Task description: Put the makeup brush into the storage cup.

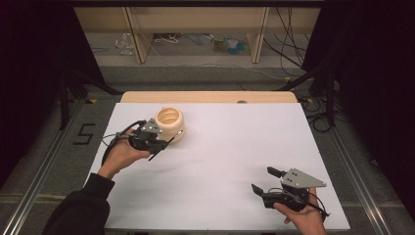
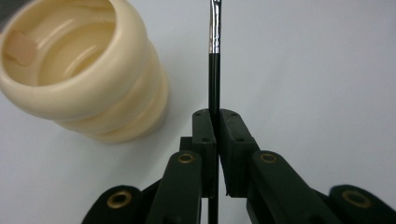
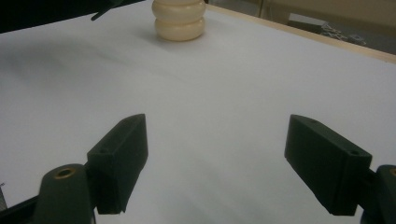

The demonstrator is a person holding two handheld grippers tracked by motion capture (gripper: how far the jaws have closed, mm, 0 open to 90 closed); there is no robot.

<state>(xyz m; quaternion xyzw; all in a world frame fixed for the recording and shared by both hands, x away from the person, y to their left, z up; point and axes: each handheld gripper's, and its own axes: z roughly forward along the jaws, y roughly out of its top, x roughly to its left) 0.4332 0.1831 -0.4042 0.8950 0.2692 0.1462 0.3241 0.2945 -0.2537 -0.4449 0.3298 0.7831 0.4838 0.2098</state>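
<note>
Paintbrush (image 2: 214,70) pinched in left gripper (image 2: 217,116) beside ribbed cream holder (image 2: 88,70); next, tip it in; right gripper (image 3: 215,158) spread, idle.

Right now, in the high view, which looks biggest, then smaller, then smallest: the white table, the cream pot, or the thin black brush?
1. Table, by far the biggest.
2. Pot, round and ribbed.
3. Brush, a thin black stick held in the left tongs, beside the pot.
</note>
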